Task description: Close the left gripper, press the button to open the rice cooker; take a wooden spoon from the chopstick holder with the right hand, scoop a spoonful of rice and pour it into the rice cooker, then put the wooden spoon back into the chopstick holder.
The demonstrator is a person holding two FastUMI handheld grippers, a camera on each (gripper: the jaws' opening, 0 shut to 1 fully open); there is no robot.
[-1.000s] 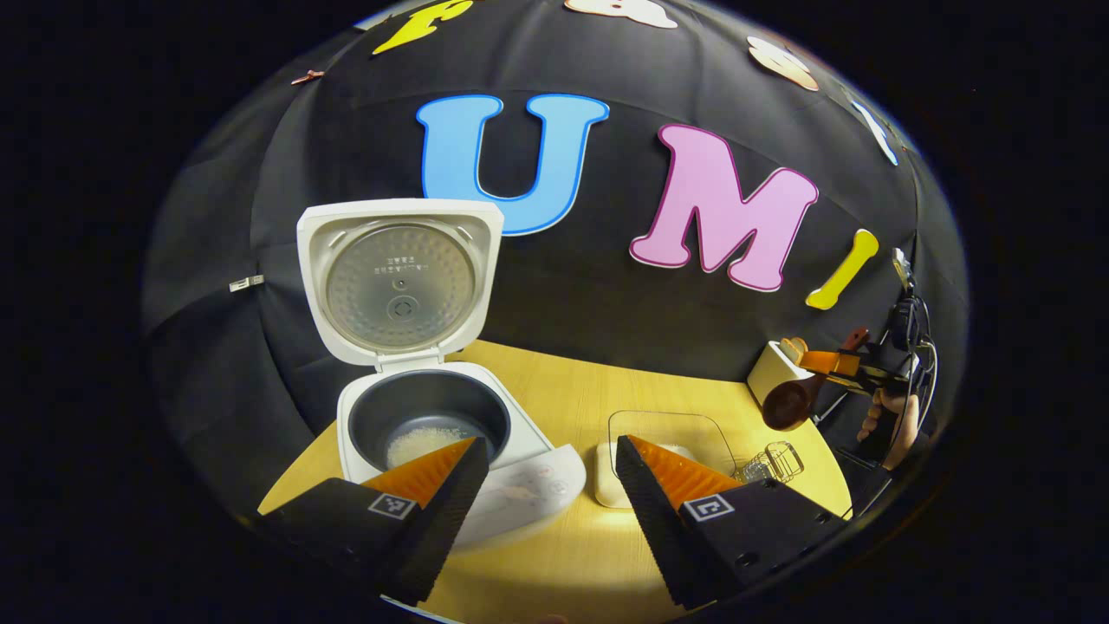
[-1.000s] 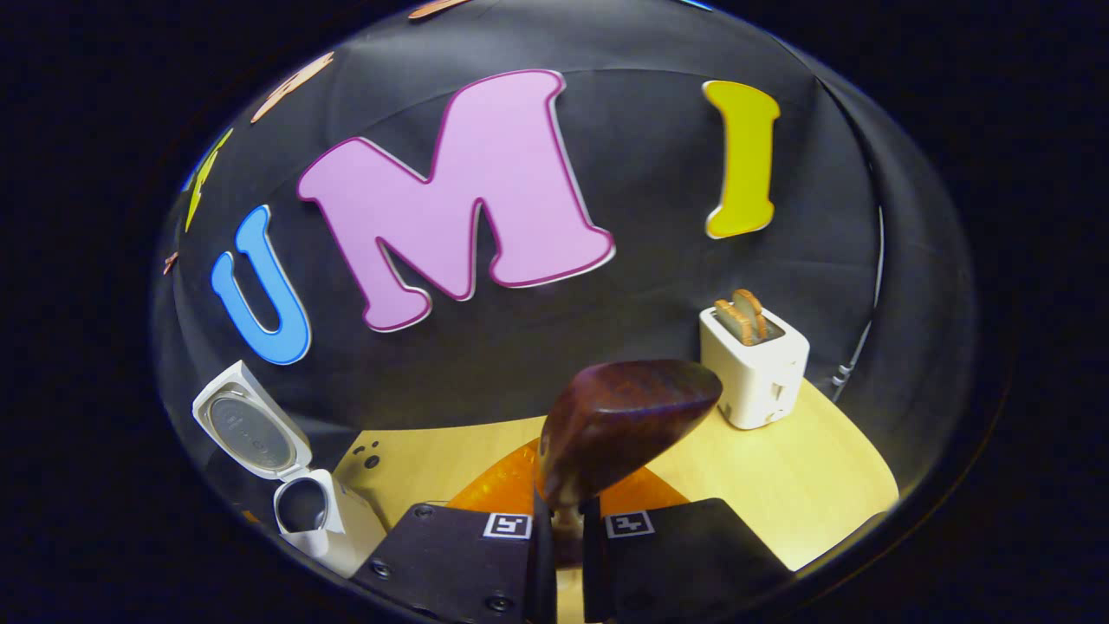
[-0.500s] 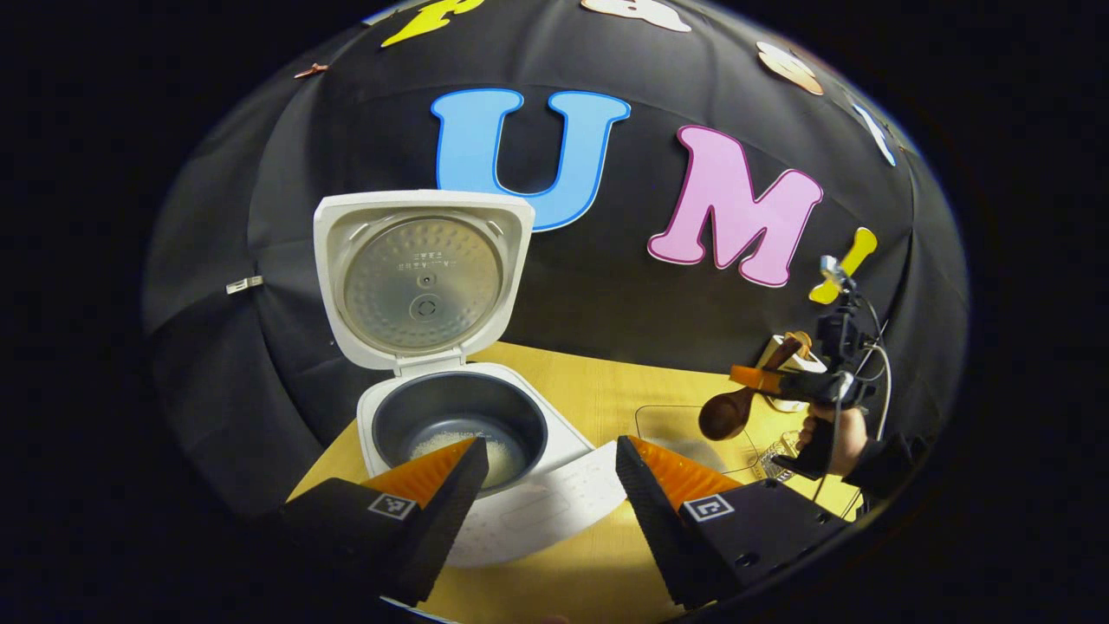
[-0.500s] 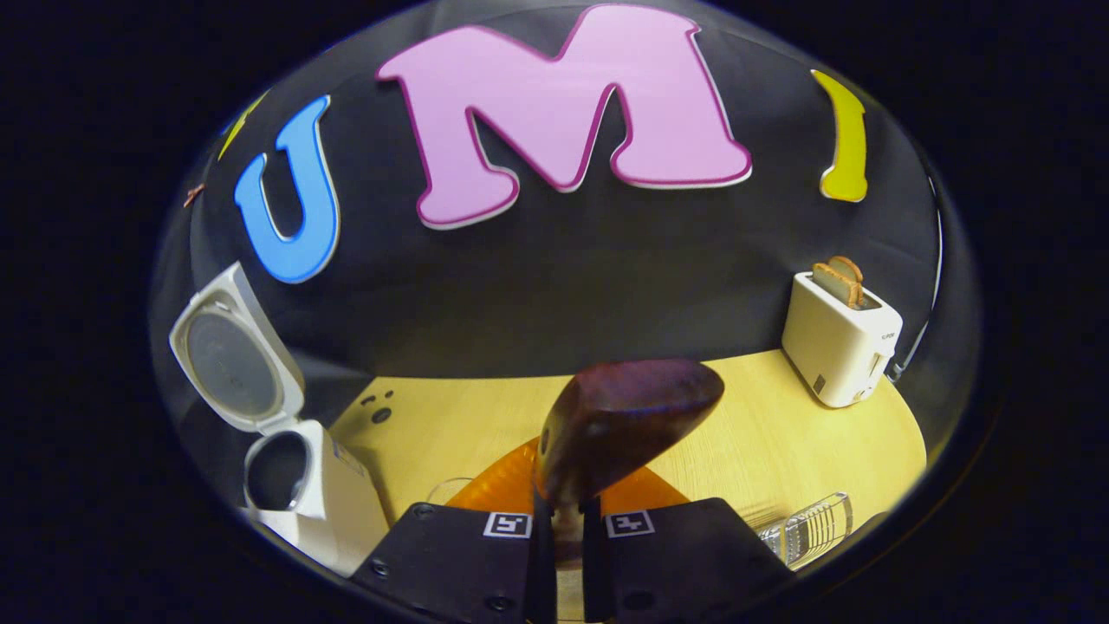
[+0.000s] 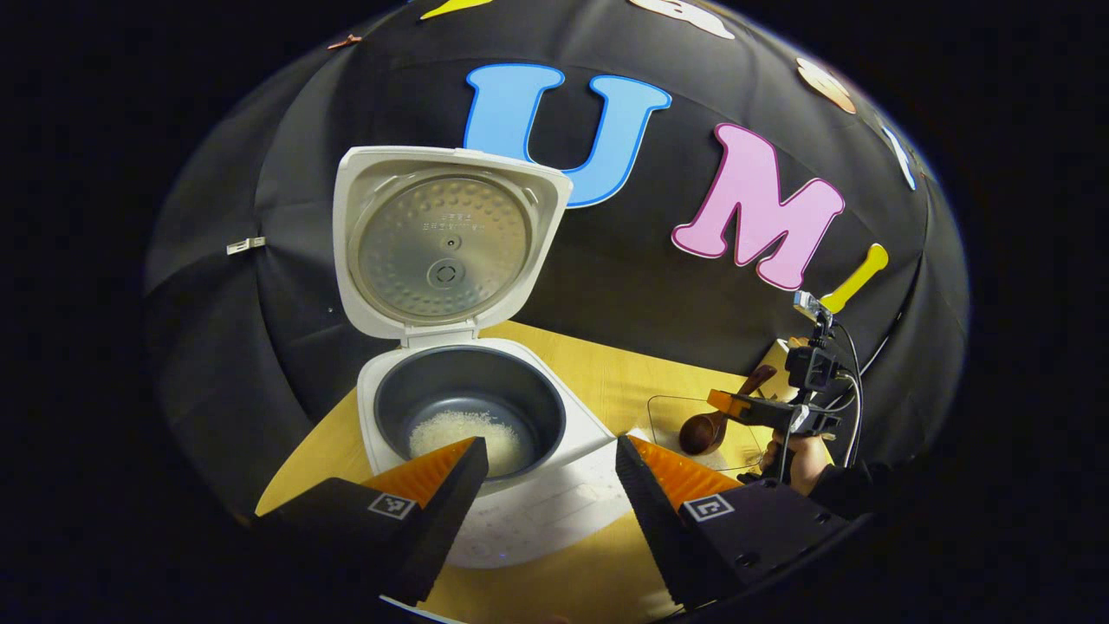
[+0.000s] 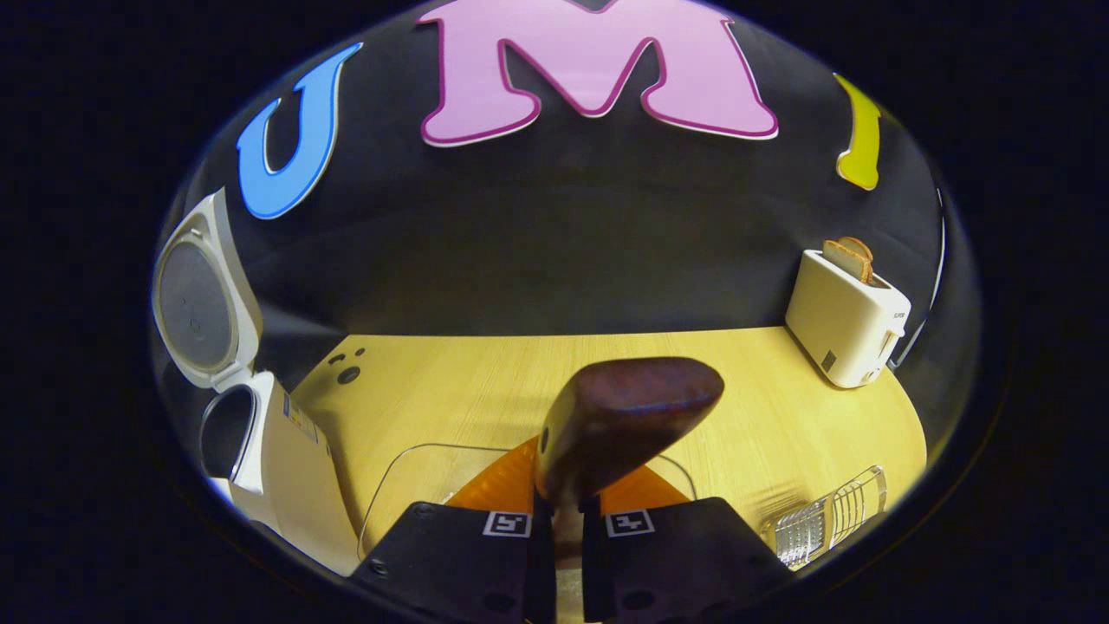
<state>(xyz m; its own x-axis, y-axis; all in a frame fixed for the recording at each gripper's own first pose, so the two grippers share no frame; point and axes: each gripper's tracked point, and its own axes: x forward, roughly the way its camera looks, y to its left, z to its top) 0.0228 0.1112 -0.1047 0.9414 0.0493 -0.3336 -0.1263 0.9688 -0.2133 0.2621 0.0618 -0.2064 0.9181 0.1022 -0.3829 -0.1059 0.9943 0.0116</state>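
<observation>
a: spoon check. wooden spoon [image 6: 628, 416] is clamped by its handle in the right gripper [image 6: 561, 529], bowl hanging over the clear rice container [image 6: 407, 477].

b: handling?

a: light, stiff, smooth wood, could twist. grip low on the handle, which looks right, though the handle is mostly hidden.

b: left?

a: left gripper [image 5: 546, 494] spread, holding nothing, over the open rice cooker [image 5: 468, 407].

Both views toward rice cooker [image 5: 468, 416]
</observation>
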